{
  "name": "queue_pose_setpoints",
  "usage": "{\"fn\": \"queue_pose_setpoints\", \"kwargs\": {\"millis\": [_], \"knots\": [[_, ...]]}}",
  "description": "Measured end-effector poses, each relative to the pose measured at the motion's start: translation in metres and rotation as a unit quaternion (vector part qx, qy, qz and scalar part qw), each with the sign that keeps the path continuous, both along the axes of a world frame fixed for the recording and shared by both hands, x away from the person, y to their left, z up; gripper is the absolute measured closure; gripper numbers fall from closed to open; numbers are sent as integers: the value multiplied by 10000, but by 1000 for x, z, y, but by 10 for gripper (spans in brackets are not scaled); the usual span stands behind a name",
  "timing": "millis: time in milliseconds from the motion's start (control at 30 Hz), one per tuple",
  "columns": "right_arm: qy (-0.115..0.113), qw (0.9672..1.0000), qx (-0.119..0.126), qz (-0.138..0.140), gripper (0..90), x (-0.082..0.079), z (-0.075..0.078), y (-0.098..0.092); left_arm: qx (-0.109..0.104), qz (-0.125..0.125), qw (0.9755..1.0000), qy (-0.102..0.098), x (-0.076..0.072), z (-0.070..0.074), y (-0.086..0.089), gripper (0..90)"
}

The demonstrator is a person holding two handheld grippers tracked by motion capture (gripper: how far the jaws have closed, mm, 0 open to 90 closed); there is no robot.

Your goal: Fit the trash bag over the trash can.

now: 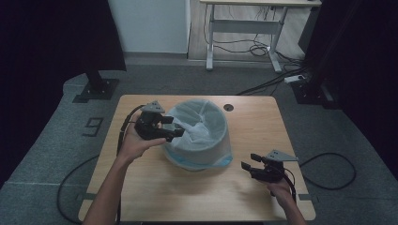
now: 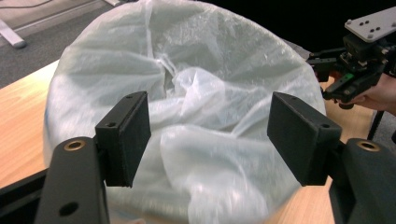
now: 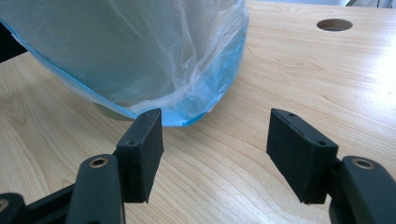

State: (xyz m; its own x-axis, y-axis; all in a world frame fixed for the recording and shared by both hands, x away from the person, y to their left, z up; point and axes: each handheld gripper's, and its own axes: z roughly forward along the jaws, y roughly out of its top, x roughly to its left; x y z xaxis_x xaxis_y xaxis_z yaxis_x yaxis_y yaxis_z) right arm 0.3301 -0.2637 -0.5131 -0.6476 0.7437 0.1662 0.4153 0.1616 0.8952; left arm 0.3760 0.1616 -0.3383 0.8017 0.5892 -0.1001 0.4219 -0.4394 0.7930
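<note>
Round grey waste bin lined with a translucent pale-blue plastic bag (image 1: 199, 133) stands upright near the middle of the light wooden table (image 1: 155, 187), mouth up, long axis vertical, bag folded over the rim and crumpled loose inside. Left claw (image 1: 176, 126) hovers at the bin's left rim, pointing across the mouth; jaws apart, nothing between the pads, bag film just beyond them in the left gripper view. Right claw (image 1: 248, 161) sits low over the table to the right of the bin, near but apart, jaws wide and empty, pointing at the bag's lower hem. Round cable hole (image 1: 228, 107) behind the bin. Bare wood along the front edge and right side.
</note>
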Motion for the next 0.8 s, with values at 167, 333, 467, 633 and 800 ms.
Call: {"fn": "queue_pose_setpoints", "kwargs": {"millis": [167, 333, 467, 633, 800], "knots": [[29, 10000, 18, -80, 354, -2, -2, -5, -93, 57, 9999, -16, -11, -7, 12, 300], [54, 9999, -10, -110, 353, -4, -5, -9, -127, 125, 9998, -47, -21, -16, 24, 300], [69, 9998, 0, -162, 352, -3, -6, -12, -113, 219, 9997, -41, -28, -23, 33, 300], [80, 9998, -106, -176, 351, -3, -8, -11, -108, 366, 9993, 11, -33, -36, 46, 300], [90, 9997, -168, -153, 350, -4, -10, -9, -86, 492, 9987, 66, -38, -51, 56, 301]]}}
